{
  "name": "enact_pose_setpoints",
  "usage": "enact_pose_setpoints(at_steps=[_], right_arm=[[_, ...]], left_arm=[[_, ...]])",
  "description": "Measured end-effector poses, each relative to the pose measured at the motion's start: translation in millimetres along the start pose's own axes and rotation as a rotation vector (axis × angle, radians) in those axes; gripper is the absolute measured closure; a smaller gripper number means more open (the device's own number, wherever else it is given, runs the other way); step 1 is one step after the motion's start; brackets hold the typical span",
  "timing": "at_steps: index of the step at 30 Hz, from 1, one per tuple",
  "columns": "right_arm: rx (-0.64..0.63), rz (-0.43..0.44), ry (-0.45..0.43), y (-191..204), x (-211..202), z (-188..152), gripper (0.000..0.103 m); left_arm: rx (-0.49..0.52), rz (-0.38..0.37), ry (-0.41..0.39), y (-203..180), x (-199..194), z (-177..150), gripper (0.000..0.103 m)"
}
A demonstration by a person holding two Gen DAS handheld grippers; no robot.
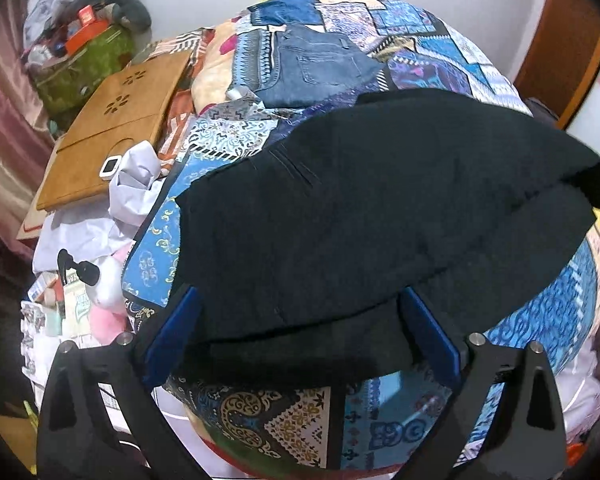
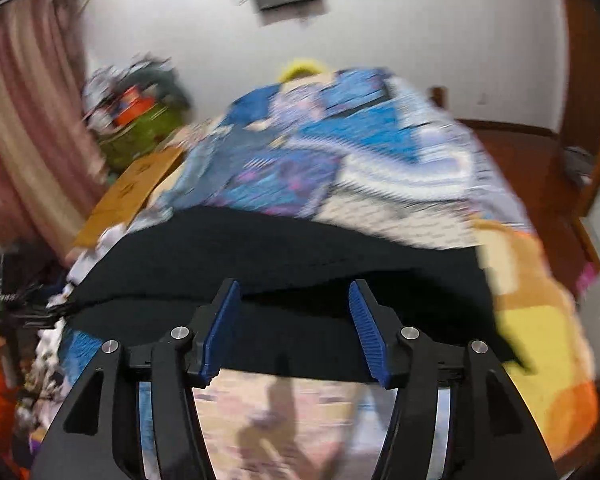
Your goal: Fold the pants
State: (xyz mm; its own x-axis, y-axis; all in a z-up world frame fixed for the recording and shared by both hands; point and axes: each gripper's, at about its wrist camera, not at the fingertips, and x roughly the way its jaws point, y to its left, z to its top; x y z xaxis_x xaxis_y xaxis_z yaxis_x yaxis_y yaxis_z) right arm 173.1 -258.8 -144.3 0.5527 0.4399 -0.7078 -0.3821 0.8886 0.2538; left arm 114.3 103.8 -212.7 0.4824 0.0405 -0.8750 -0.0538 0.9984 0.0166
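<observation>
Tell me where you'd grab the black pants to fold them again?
Probably the near edge of the black pants, coming from the front: two layers overlap there, flat on the patchwork bedspread, so a low pinch could catch both.

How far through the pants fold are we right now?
Done: the black pants lie doubled on the patchwork bedspread, top layer over the bottom. In hand: nothing; the left gripper and the right gripper stand open over the near edge. Left: probably another fold.
</observation>
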Motion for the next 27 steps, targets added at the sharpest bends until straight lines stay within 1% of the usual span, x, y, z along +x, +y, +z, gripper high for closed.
enact_pose_setpoints(at_steps=[3, 6, 8, 10, 13, 14, 15, 16, 18, 19, 20, 21, 22, 24, 27], right_arm=[[0.015, 0.016, 0.051, 6, 30, -4, 0.05], [0.109, 0.039, 0.086, -7, 53, -3, 0.05], [0.167, 0.041, 0.084, -16, 59, 0, 0.05], [0.199, 0.046, 0.066, -19, 61, 5, 0.05], [0.194, 0.055, 0.056, -15, 68, 15, 0.051], [0.18, 0.052, 0.054, -12, 68, 17, 0.056], [0.16, 0.048, 0.054, -8, 70, 19, 0.065], [0.135, 0.042, 0.057, -3, 73, 21, 0.069], [0.112, 0.043, 0.058, 2, 74, 22, 0.085], [0.101, 0.045, 0.054, 4, 74, 22, 0.09], [0.088, 0.048, 0.054, 6, 74, 22, 0.095], [0.078, 0.051, 0.051, 8, 72, 23, 0.096], [0.064, 0.055, 0.034, 11, 68, 23, 0.097], [0.037, 0.051, -0.002, 18, 57, 24, 0.098], [0.025, 0.085, -0.024, 25, 39, 26, 0.098]], left_arm=[[0.0, -0.013, 0.0, 2, 2, -3, 0.001], [0.01, -0.041, 0.006, 6, 2, -4, 0.001], [0.02, -0.057, 0.005, 8, 2, -5, 0.001], [0.024, -0.066, -0.002, 9, 4, -5, 0.001], [0.021, -0.053, -0.015, 10, 11, 1, 0.001], [0.018, -0.051, -0.021, 10, 13, 3, 0.004], [0.014, -0.049, -0.027, 9, 14, 6, 0.013], [0.013, -0.04, -0.028, 7, 15, 9, 0.019], [0.021, -0.015, -0.03, 2, 17, 14, 0.043], [0.033, 0.018, -0.042, -2, 16, 16, 0.049], [0.041, 0.045, -0.054, -4, 16, 17, 0.066], [0.039, 0.059, -0.069, -5, 14, 19, 0.077], [0.026, 0.068, -0.087, -5, 10, 21, 0.079], [0.007, 0.073, -0.129, -2, -2, 24, 0.085], [-0.019, 0.071, -0.174, 6, -20, 28, 0.087]])
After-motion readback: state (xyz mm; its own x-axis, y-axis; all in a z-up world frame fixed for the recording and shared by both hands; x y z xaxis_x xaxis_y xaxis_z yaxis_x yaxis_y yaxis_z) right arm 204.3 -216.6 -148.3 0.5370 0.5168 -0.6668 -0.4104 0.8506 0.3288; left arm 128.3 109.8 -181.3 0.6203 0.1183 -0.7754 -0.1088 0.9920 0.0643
